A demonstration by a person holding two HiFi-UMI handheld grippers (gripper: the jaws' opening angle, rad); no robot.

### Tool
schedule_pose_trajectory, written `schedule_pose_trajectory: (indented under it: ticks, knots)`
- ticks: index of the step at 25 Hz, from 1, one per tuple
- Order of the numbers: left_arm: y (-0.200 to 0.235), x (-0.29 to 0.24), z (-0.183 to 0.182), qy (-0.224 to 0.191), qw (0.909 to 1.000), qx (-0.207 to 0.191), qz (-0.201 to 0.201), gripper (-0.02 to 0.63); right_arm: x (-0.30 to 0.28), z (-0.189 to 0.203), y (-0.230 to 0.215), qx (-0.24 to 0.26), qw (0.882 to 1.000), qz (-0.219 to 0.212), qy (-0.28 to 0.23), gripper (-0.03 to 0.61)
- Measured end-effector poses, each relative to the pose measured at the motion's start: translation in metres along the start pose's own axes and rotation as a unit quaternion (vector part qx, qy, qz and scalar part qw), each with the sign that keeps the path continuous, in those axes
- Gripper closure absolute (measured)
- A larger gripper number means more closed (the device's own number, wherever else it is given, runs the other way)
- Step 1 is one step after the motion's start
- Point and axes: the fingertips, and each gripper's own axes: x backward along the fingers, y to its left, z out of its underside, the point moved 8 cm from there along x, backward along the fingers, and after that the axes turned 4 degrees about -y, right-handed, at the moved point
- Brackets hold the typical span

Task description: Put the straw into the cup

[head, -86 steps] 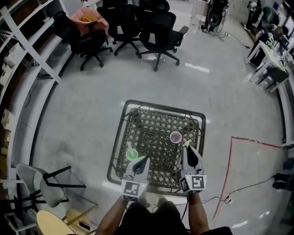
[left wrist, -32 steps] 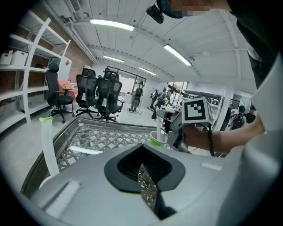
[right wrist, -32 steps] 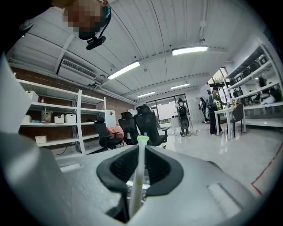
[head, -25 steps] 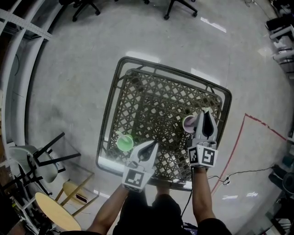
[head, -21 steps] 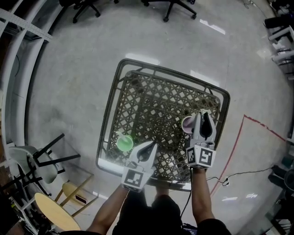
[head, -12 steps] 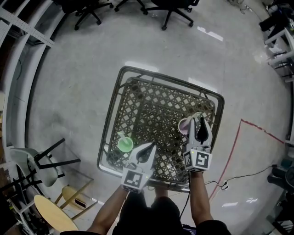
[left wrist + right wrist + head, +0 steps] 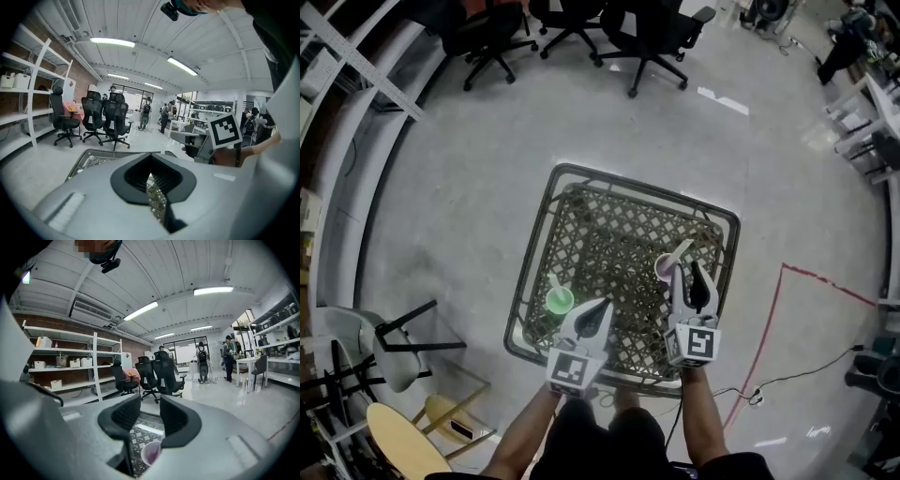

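handling: thin pale straw (image 7: 682,250) in right purple cup (image 7: 662,269) seems light, crushable, hold mid-length | right gripper (image 7: 686,268) just opened, empty | left gripper (image 7: 600,307) closed, empty

We wear a dark top (image 7: 602,442) with short sleeves, our forearms (image 7: 521,435) bare. The left tool (image 7: 602,307) and the right tool (image 7: 686,274) have smooth light grey shells and black ribbed pads (image 7: 123,416). At each tool's near end sits a cube (image 7: 571,368) with black-and-white square markers. A small black camera (image 7: 111,264) rides on our head.
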Motion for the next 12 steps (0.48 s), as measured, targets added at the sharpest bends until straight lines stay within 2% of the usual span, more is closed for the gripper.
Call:
schedule_pose_trajectory:
  ticks: [5,12]
  knots:
    - [-0.006,0.018,-0.021,-0.028,0.9995,0.003,-0.013,0.607,0.025,-0.022,0.015,-0.006,1.000,-0.014,-0.005,0.454]
    - [-0.014,0.045,-0.043,-0.044,0.9984,-0.018,-0.031,0.607,0.059,-0.059,0.029,0.024,0.999,-0.042,-0.010,0.480]
